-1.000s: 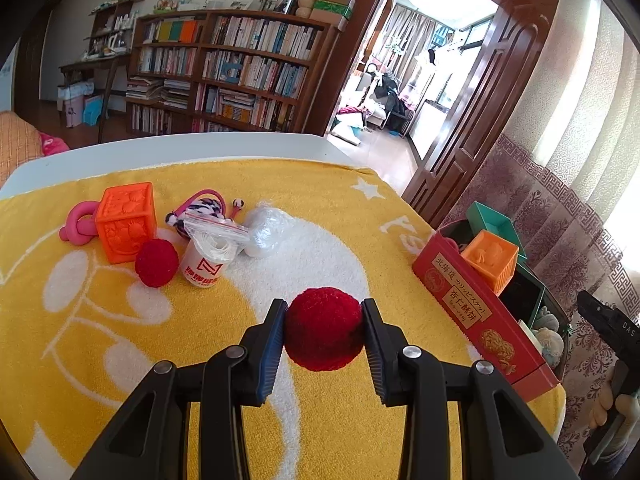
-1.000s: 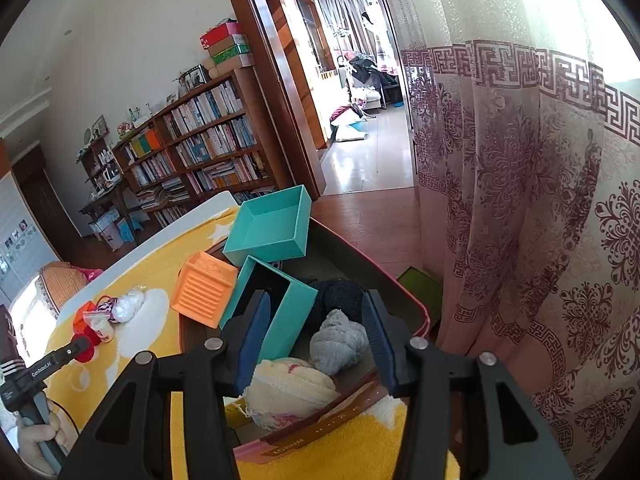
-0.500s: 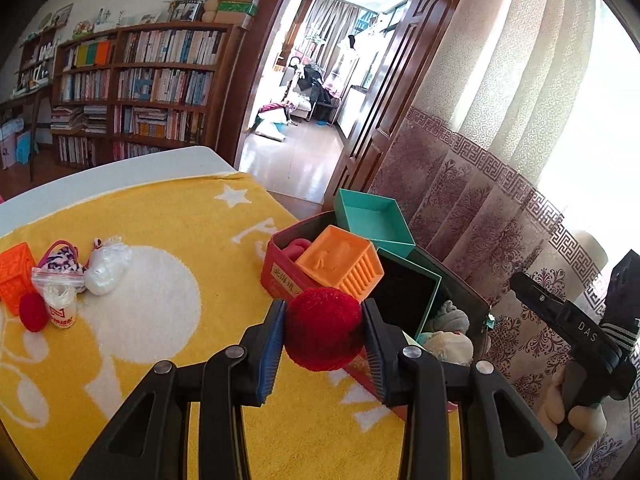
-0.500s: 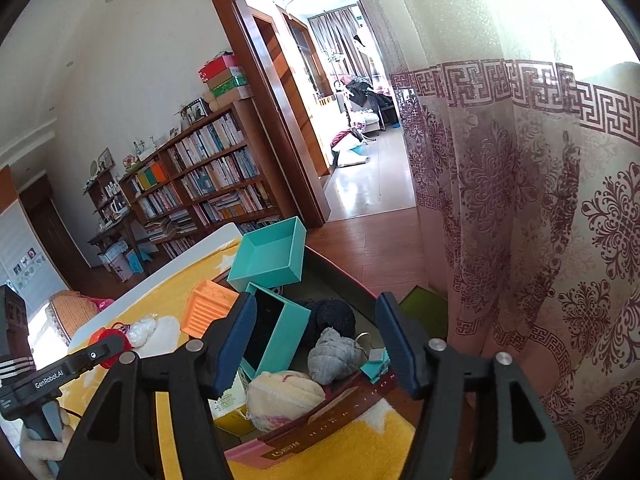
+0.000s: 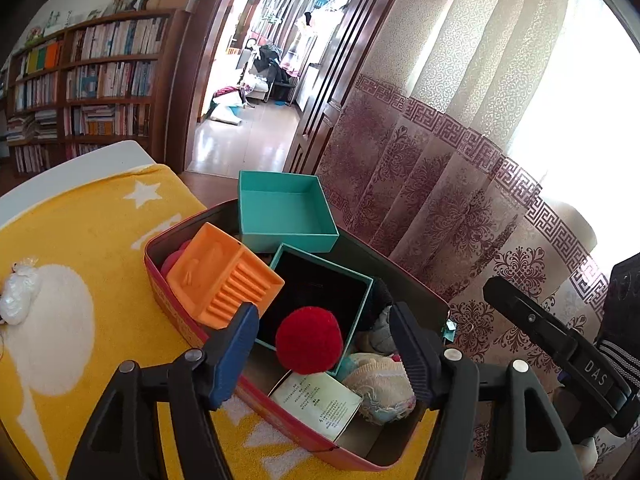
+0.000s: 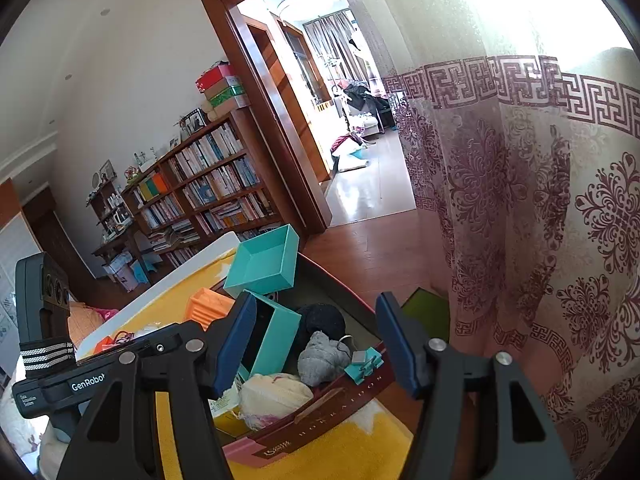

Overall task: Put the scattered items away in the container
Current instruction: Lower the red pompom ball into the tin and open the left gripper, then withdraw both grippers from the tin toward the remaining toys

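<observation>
In the left wrist view my left gripper (image 5: 324, 344) is open above the red box container (image 5: 176, 312). The red yarn ball (image 5: 309, 340) lies free between the fingers, resting on the edge of a teal box with a black lining (image 5: 316, 292) inside the container. An orange cube (image 5: 220, 276), an empty teal box (image 5: 284, 208) and pale yarn (image 5: 380, 384) are also in it. In the right wrist view my right gripper (image 6: 316, 344) is open and empty over the same container (image 6: 316, 428), above grey yarn (image 6: 320, 356) and a black ball (image 6: 320, 320).
The container stands at the edge of a yellow towel (image 5: 80, 240) on the table. A white plastic bundle (image 5: 18, 296) lies on the towel at left. A patterned curtain (image 5: 440, 184) hangs close behind the container. A bookshelf (image 6: 200, 188) and doorway are farther back.
My left gripper carried the red yarn ball over the container and opened, letting it go onto the teal box. My right gripper opened wider and drew back slightly.
</observation>
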A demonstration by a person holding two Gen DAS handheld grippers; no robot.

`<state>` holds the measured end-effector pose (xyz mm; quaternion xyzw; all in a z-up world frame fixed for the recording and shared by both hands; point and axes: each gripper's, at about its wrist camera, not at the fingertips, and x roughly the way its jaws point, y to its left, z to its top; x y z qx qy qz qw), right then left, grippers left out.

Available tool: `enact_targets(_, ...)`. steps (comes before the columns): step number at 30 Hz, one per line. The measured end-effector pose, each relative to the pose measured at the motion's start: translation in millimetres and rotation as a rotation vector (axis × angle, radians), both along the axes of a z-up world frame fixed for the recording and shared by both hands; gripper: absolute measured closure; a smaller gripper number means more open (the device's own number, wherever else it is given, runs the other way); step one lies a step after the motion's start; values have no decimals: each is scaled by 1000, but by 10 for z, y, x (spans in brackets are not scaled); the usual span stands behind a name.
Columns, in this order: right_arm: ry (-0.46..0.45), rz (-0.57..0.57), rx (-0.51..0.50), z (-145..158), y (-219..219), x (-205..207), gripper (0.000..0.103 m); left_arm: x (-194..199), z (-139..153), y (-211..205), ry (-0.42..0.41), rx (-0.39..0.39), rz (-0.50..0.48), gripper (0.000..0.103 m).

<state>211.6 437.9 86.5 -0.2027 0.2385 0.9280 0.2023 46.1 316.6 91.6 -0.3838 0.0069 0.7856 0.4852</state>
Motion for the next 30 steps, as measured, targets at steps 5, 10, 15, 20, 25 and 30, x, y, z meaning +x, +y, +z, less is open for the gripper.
enact_targets(5,-15,21,-10,-60,-42,-39,37,-51,-82,-144,-22,3,27,34)
enact_targets(10,-26,41,-19,-83,-116,-115,37,-171,-157,-450,-56,6,95,34)
enact_targets(15,-29,75,-11,-59,-266,-205,37,-277,-192,-766,-64,2,161,34)
enact_targets(20,-29,130,8,-11,-478,-335,37,-380,-182,-1114,-68,16,230,34)
enact_targets(25,-40,216,20,3,-767,-540,37,-493,-192,-1539,-82,34,317,30)
enact_targets(30,-74,337,17,-48,-1104,-819,37,-607,-244,-2067,-99,54,420,25)
